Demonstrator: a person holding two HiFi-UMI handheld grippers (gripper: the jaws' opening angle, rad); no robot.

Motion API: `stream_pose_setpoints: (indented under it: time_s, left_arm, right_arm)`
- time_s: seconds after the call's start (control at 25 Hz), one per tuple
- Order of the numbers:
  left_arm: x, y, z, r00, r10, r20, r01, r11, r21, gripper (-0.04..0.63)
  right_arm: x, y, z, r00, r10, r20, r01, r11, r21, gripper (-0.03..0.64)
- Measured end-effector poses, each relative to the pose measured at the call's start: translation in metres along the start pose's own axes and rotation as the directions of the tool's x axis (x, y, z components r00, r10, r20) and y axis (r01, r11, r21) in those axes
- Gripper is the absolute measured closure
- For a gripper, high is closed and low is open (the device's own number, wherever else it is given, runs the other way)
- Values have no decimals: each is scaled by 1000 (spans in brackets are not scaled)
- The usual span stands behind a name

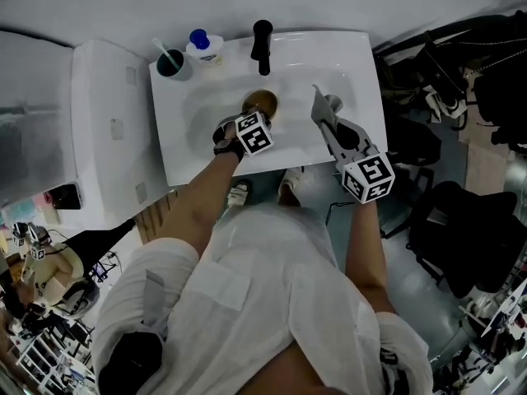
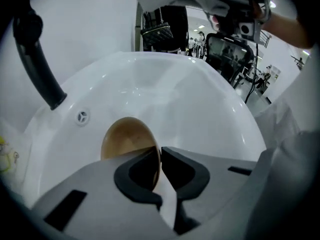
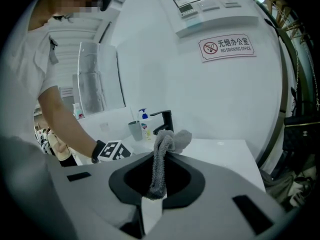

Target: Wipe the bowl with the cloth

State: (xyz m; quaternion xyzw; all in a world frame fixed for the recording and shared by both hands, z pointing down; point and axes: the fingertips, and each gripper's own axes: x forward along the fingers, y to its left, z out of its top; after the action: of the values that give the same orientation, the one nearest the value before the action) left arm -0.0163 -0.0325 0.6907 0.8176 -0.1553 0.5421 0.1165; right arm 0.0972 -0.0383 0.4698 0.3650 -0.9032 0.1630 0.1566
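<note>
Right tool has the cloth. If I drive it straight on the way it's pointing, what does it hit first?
Most likely the black faucet, which stands right behind the cloth held in the right tool. Depth is unclear: it might meet the sink ledge at the faucet's foot first.

This is an office washroom corner: a white sink (image 1: 354,56) with a black faucet (image 1: 262,46) and a soap bottle (image 1: 203,48) lies beyond the right tongs (image 3: 159,166). A no-smoking office sign (image 3: 227,47) hangs on the wall above them.
</note>
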Motion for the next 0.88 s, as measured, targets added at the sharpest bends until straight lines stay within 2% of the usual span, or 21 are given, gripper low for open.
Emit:
stream_pose_setpoints:
  time_s: [0.12, 0.24, 0.32, 0.4, 0.52, 0.64, 0.72, 0.76, 0.8, 0.88]
  left_arm:
    - [15, -4, -7, 998, -28, -48, 29, 1000, 8, 563]
    - [22, -8, -8, 997, -50, -58, 49, 999, -12, 556]
    - [21, -9, -4, 997, -62, -43, 60, 998, -36, 502]
    - [16, -9, 0, 998, -62, -15, 61, 997, -52, 470]
    - [0, -3, 8, 997, -35, 63, 41, 994, -97, 457]
    - [-30, 9, 15, 982, 8, 188, 32, 977, -211, 457]
    - [-60, 20, 23, 950, 50, 307, 50, 950, -309, 457]
    - [-77, 26, 28, 924, 81, 374, 61, 935, -350, 457]
    - [-96, 33, 33, 890, 115, 442, 71, 921, -382, 457]
    - [-138, 47, 42, 802, 186, 568, 89, 902, -422, 459]
  right_arm:
    - [-4, 2, -1, 1000, 2, -6, -2, 1000, -8, 567]
    - [-7, 1, -3, 1000, 2, -11, -2, 1000, -11, 566]
    - [-9, 0, -4, 1000, 0, -13, 0, 1000, -8, 566]
    - [-10, -2, -5, 1000, -1, -9, 1, 1000, 1, 567]
    - [-8, -2, -2, 1000, -3, 8, 3, 1000, 17, 566]
    - [-5, -3, 6, 999, -8, 41, 6, 999, 40, 568]
    - [-4, -5, 14, 997, -19, 74, 14, 998, 67, 567]
    - [-4, -7, 18, 995, -28, 92, 21, 996, 81, 567]
    - [-4, -8, 23, 993, -38, 111, 28, 995, 94, 566]
    - [-3, -11, 34, 987, -57, 148, 41, 993, 112, 566]
